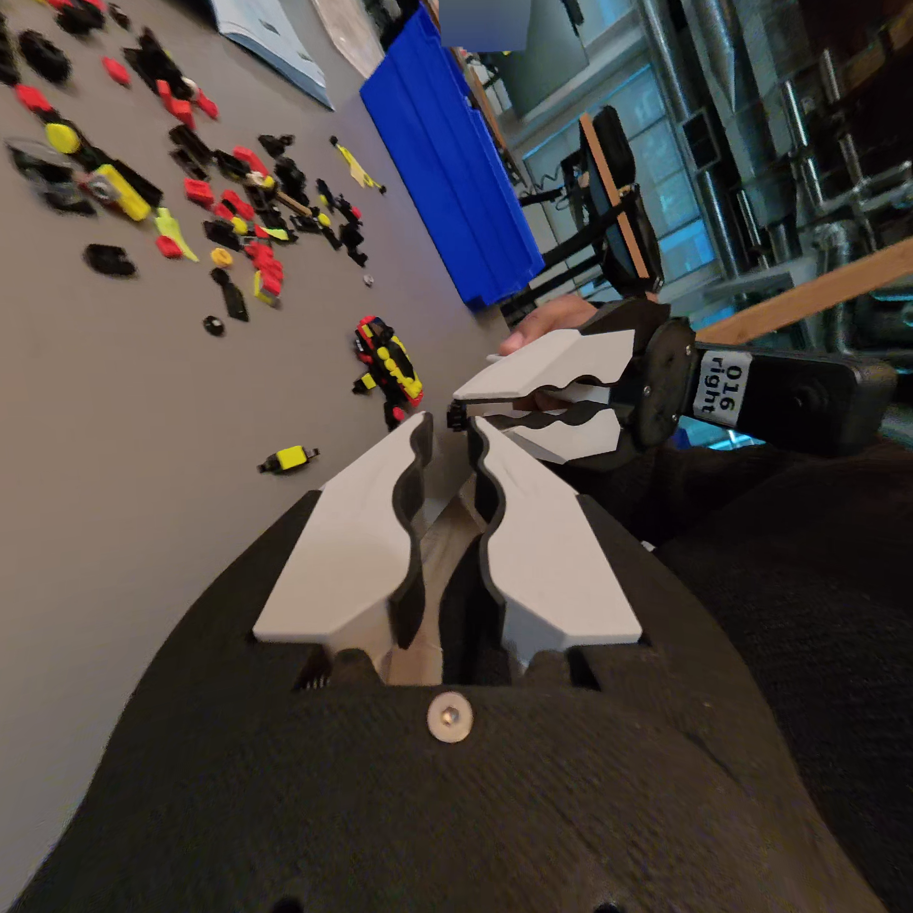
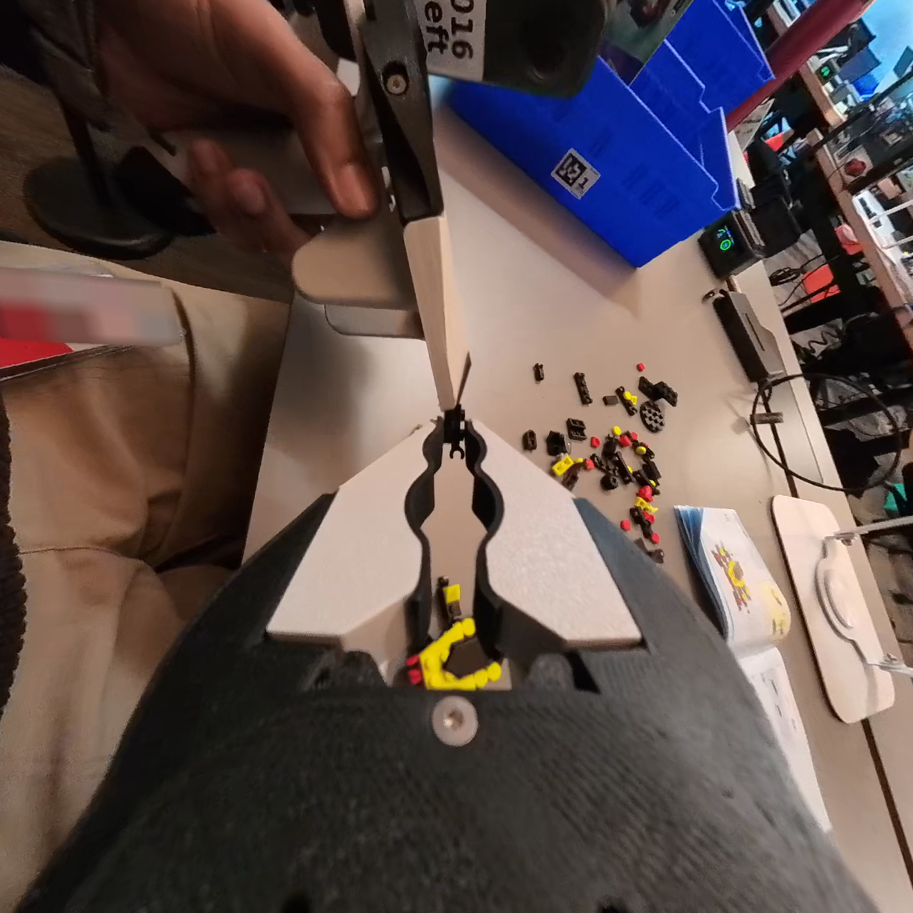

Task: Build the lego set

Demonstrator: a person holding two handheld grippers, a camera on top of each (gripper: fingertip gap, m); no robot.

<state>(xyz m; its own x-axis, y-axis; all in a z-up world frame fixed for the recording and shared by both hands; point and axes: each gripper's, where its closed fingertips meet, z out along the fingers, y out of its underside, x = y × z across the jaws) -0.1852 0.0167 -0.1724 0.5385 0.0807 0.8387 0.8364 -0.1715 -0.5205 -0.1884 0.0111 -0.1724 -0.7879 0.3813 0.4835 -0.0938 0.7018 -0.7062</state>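
Left wrist view: our left gripper (image 1: 449, 420) is slightly spread, holding nothing; at its 1 o'clock our right gripper (image 1: 457, 402) pinches a black piece (image 1: 455, 417). A half-built model (image 1: 388, 363) lies at 11 o'clock.

Right wrist view: our right gripper's tips clamp that piece (image 2: 454, 427); loose bricks (image 2: 612, 454) lie at 2 o'clock.

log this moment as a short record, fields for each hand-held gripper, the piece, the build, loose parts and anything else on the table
left hand-held gripper: fingertips slightly apart, right beside the small black piece; whether it touches cannot be told
right hand-held gripper: shut on small black piece
small black piece: held in the air above the table
partial build: red, yellow and black, on the grey table
loose parts: red, yellow and black, scattered
yellow and black piece: lies apart, near the left gripper
blue bin: at the table's far edge
instruction booklet: on the table beside the parts
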